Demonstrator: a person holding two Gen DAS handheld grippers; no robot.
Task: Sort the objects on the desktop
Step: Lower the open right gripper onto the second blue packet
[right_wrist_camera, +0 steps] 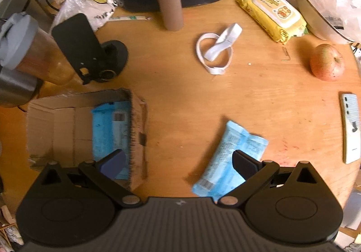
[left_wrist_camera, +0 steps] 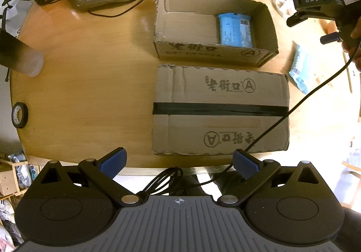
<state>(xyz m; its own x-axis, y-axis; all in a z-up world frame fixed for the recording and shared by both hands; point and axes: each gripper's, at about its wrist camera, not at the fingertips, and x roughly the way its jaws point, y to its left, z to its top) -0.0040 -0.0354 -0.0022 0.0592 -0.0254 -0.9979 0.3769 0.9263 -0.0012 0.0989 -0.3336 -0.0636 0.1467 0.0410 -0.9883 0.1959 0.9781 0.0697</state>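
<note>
Loose pale-blue crinkled snack packet (right_wrist_camera: 227,157) flat on the wooden table (right_wrist_camera: 259,98), long axis 1-to-7 o'clock, beneath right gripper (right_wrist_camera: 179,161); fingers spread, empty. Left gripper (left_wrist_camera: 179,163) likewise, farther off.

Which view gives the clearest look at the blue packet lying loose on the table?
The right wrist view: the loose blue packet lies nearly whole just ahead of the open right gripper. The left wrist view catches it only at the frame's right edge, distorted.
</note>
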